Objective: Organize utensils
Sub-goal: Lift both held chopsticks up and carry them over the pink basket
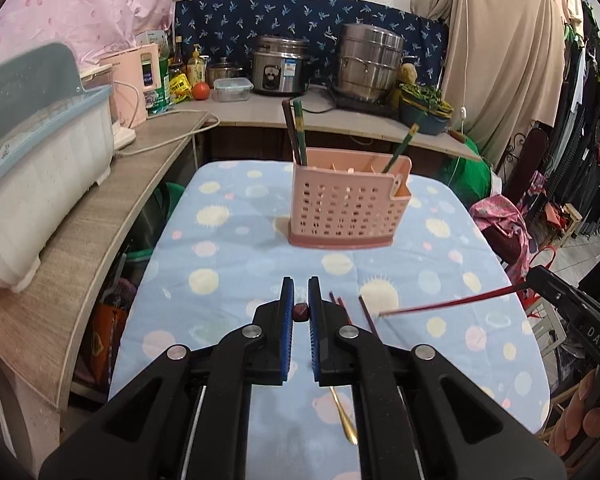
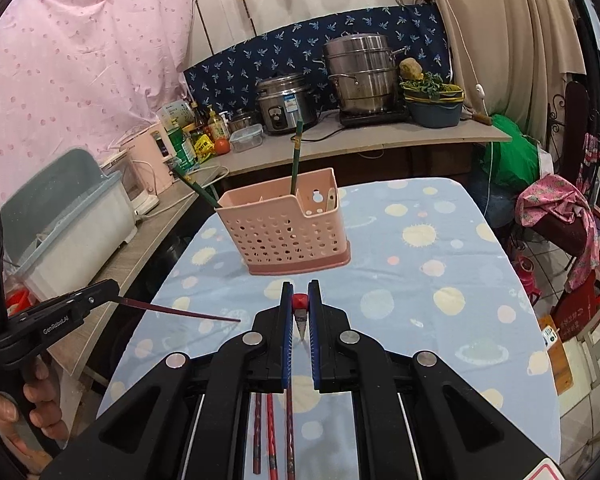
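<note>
Both claws clamp a chopstick each above the bench; pink holder stands ahead.
Left wrist: left claw (image 1: 301, 300) clenched on dark chopstick (image 1: 301, 313); holder (image 1: 350, 206) mid-bench (image 1: 228, 264); loose sticks (image 1: 368, 316) by the claw.
Right wrist: right claw (image 2: 300, 304) grasps red chopstick (image 2: 300, 301); three sticks (image 2: 272, 432) lie below.

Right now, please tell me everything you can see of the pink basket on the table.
The basket is pink plastic with rows of small holes in its walls, a darker pink base and a keyhole-shaped hanging slot in its taller back wall. It stands upright on the table, apart from both tools. Green chopsticks and a dark one lean out of it; pale utensil ends show inside.
</note>
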Demonstrator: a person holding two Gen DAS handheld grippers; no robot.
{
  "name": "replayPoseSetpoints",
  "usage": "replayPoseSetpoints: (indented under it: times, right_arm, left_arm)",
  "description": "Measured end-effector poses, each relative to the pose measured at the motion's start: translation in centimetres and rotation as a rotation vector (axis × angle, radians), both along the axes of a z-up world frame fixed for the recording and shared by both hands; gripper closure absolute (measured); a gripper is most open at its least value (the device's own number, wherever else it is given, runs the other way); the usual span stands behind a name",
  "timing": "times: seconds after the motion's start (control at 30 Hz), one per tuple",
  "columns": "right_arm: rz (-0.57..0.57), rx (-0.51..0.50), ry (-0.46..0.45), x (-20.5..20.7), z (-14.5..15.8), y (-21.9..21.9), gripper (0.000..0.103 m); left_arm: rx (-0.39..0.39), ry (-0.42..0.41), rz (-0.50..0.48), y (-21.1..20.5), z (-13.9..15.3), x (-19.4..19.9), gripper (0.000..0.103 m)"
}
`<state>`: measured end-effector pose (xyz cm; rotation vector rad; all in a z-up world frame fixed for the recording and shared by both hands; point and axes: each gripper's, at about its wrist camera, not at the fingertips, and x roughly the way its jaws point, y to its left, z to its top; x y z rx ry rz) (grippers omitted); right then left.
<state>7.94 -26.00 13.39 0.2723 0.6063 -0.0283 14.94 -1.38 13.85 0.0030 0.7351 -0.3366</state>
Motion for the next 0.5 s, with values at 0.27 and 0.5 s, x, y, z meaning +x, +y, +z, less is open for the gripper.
replayPoseSetpoints:
  times: [0.27, 0.5]
  right_arm:
    - [-0.011, -0.001, -0.080, 3.0, 3.1, -1.2, 0.096]
    - [-0.014, 0.025, -0.167, 5.6, 6.6, -2.1, 0.096]
  left_arm:
    - [-0.015, -0.060, 0.005, -1.1, 3.2, 3.2, 0.096]
    - [-0.047, -0.123, -0.006, -2.2, 6.7, 5.4, 0.096]
